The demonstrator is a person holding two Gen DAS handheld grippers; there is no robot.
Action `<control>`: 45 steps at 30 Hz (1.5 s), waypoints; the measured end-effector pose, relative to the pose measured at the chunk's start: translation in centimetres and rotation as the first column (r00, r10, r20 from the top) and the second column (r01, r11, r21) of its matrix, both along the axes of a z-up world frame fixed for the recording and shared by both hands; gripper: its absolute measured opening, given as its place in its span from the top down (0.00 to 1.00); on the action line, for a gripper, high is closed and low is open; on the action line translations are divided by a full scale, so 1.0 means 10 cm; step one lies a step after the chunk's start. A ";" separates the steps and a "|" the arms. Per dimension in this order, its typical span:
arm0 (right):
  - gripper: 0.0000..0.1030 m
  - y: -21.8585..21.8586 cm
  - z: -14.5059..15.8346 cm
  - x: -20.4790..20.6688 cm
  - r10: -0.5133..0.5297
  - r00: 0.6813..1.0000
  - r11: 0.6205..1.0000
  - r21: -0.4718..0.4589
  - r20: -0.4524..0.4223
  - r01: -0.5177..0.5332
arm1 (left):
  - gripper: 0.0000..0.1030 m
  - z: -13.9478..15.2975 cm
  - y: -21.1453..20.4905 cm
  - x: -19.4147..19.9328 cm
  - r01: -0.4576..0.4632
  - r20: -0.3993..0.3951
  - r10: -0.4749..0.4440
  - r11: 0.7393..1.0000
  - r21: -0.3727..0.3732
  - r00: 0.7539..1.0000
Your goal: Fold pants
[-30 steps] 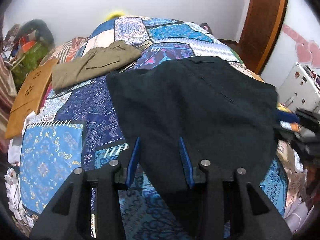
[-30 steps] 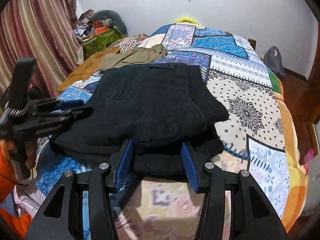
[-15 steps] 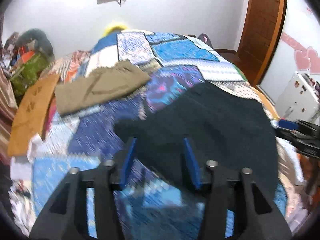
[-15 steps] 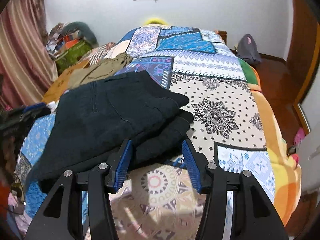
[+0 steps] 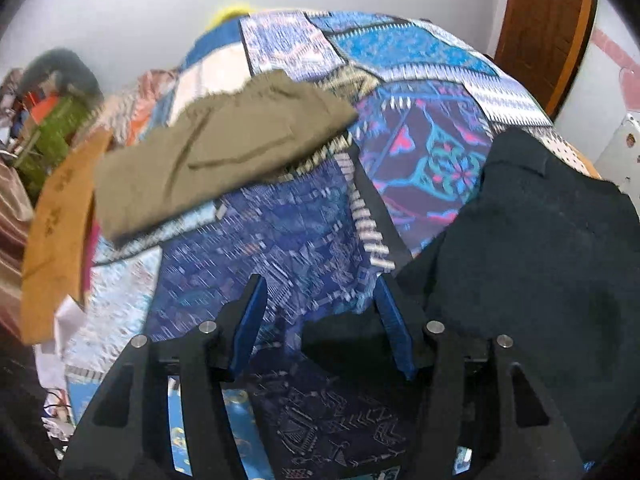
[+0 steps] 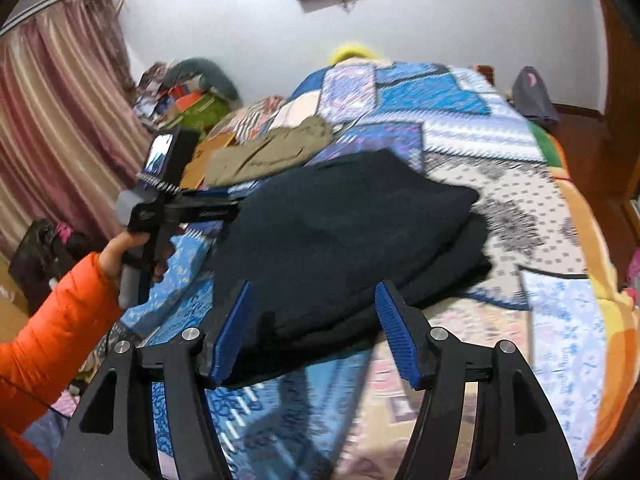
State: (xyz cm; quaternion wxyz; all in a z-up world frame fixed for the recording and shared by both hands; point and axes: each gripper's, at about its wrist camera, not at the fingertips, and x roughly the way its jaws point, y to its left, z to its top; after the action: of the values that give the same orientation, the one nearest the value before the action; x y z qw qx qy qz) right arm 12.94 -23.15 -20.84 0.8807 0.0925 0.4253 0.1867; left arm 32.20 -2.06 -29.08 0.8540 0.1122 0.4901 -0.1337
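The black pants (image 6: 348,240) lie folded in a thick stack on the patchwork bedspread (image 6: 520,208). My right gripper (image 6: 312,288) sits at their near edge. Its jaws are opening, and the fabric edge lies loose between the blue pads (image 6: 230,332). In the left wrist view the black pants (image 5: 540,260) fill the right side. My left gripper (image 5: 319,284) is open over the bedspread (image 5: 280,248) just left of them, with only a dark fold edge low between its fingers. From the right wrist view, a hand in an orange sleeve holds the left gripper (image 6: 224,208) beside the stack's left edge.
Folded olive pants (image 5: 224,152) lie farther up the bed. A brown board (image 5: 52,240) leans at the bed's left edge, with a clutter pile (image 6: 188,100) and a striped curtain (image 6: 60,120) beyond. A wooden door (image 5: 544,28) stands at the right.
My left gripper has let go of the black pants and swung left off them onto the bedspread. My right gripper's jaws have widened around the stack's near edge, and its view has tilted.
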 end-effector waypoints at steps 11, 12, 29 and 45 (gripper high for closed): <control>0.62 -0.40 -0.30 0.32 0.011 0.999 0.992 -0.127 -0.049 -0.017 | 0.52 -0.01 0.13 -0.36 -0.001 -0.110 -0.004 0.999 -0.042 0.994; 0.61 -0.47 -0.32 0.36 0.003 0.999 0.992 -0.126 -0.054 -0.010 | 0.52 0.00 0.12 -0.41 -0.004 -0.114 -0.002 0.999 -0.047 0.993; 0.56 -0.72 0.00 0.71 0.016 1.000 0.995 -0.095 0.011 -0.015 | 0.56 0.68 0.02 -0.88 -0.094 0.108 0.104 0.991 -0.096 0.989; 0.59 -0.10 -0.32 0.91 0.232 0.972 0.963 -0.130 -0.040 -0.235 | 0.84 0.24 -0.98 -0.58 0.169 0.039 -0.166 0.981 -0.094 0.985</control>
State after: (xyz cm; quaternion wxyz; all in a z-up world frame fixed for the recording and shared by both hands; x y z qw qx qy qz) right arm 22.05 -24.19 -24.08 0.8517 -0.0153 0.4554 0.2589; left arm 26.43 -11.90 -26.69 0.8517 0.1134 0.4584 -0.2271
